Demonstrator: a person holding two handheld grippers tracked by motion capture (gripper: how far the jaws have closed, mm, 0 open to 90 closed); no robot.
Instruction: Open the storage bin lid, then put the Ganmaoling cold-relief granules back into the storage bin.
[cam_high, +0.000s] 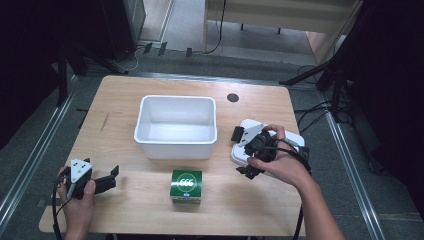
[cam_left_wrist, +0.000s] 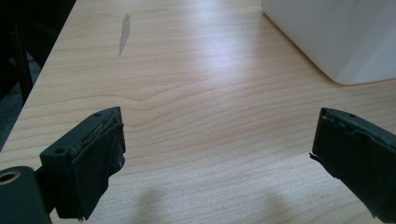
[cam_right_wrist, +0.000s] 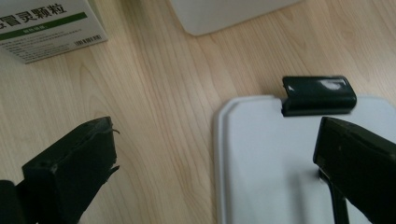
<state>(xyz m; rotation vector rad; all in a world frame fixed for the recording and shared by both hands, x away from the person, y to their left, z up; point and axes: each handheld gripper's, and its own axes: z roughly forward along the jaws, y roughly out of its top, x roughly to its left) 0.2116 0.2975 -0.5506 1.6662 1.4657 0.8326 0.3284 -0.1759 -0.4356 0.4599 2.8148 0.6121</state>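
A person works two hand-held grippers at a light wooden table (cam_high: 130, 95). The right gripper (cam_high: 243, 152) hovers over a flat white lid (cam_high: 295, 137) at about four o'clock on the table, its jaws spread wide with nothing between them. In the right gripper view those jaws straddle the lid's near corner: one jaw stands above bare wood, the other above the white surface, and a dark green latch (cam_right_wrist: 319, 94) clips the lid's far edge at about one o'clock. Neither pad touches the lid. The person's right hand (cam_high: 280, 162) wraps the gripper's body, a black cable trailing back along the forearm.

The left gripper (cam_high: 111, 178) sits low at about eight o'clock on the table, held in the left hand (cam_high: 77, 192), its jaws pointing toward the table's middle. In the left gripper view its two black pads (cam_left_wrist: 100, 158) stand far apart over bare wood, holding nothing.

An open white tub (cam_high: 176, 125) stands at the table's centre; one corner of it shows at one o'clock in the left gripper view. Just in front of it, at six o'clock, stands a green box (cam_high: 186, 186) with a white round mark on top, apart from the tub and well apart from both grippers. A corner of that box shows at eleven o'clock in the right gripper view.
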